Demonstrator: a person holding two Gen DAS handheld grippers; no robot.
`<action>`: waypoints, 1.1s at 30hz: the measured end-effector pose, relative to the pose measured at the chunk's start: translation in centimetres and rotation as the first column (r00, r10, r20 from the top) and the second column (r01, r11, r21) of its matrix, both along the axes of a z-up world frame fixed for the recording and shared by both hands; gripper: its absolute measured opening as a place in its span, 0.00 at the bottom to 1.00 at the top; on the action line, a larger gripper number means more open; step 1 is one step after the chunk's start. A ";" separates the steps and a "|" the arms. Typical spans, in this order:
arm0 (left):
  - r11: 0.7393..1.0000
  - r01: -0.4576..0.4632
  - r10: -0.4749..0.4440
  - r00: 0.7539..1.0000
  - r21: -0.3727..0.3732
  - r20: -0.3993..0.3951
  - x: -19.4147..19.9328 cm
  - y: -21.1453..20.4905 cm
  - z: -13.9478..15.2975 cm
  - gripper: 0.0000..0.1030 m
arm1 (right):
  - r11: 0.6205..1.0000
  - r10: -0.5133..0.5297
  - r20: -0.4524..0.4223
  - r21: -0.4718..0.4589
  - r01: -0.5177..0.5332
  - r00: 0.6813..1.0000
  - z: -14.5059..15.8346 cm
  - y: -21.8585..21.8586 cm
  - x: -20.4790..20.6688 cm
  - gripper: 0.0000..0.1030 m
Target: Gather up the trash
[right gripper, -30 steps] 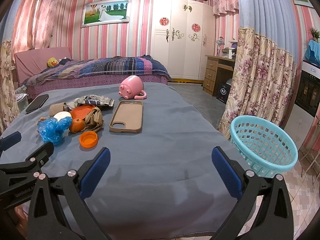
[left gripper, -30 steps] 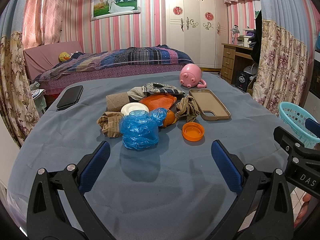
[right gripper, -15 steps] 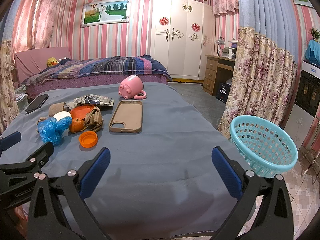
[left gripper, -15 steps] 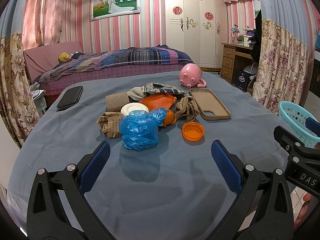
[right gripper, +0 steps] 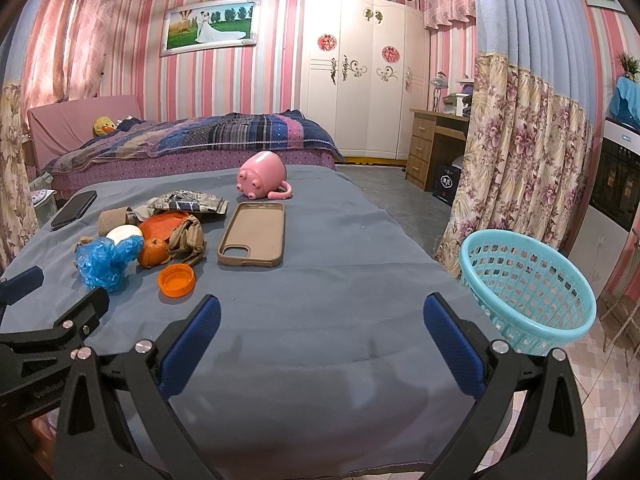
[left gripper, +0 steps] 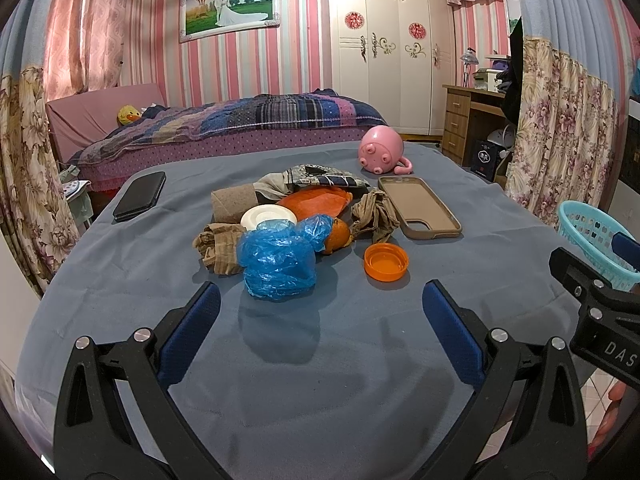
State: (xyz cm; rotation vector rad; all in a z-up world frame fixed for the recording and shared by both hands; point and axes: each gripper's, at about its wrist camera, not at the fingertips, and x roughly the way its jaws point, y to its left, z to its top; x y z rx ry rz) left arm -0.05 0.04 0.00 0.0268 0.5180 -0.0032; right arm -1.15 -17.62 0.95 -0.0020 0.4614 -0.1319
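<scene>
A pile of trash lies mid-table on the blue-grey cloth: a crumpled blue plastic bag [left gripper: 278, 262], an orange cap [left gripper: 386, 261], an orange peel [left gripper: 338, 234], a white lid [left gripper: 266, 216], brown crumpled paper [left gripper: 218, 250], a cardboard tube [left gripper: 234, 202] and an orange wrapper [left gripper: 316, 202]. The pile also shows in the right wrist view, with the blue bag [right gripper: 102, 260] and the cap [right gripper: 176, 280]. My left gripper [left gripper: 320, 312] is open and empty, just short of the blue bag. My right gripper [right gripper: 320, 320] is open and empty over the table's front right. A teal basket [right gripper: 528, 284] stands off the table's right edge.
A tan phone case [left gripper: 418, 206], a pink pig mug [left gripper: 380, 148] on its side and a black phone [left gripper: 140, 195] lie around the pile. A bed stands behind the table, a floral curtain [right gripper: 520, 152] to the right. The right gripper's frame [left gripper: 592, 308] shows beside my left one.
</scene>
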 end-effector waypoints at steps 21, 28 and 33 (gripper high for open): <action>1.000 -0.001 0.001 1.000 0.000 -0.002 0.4 0.0 -1.0 0.95 | 0.998 -0.043 -0.009 0.036 0.043 0.999 0.4 -1.5 -0.1 0.96; 1.000 -0.007 0.007 1.000 -0.005 -0.001 0.1 -0.2 -0.2 0.95 | 0.996 -0.060 -0.005 0.068 0.060 0.998 0.8 -2.2 -0.2 0.96; 1.000 -0.003 0.003 1.000 -0.024 0.001 -0.1 -0.1 1.0 0.95 | 0.996 -0.068 0.008 0.054 0.068 0.998 1.5 -2.5 -0.2 0.96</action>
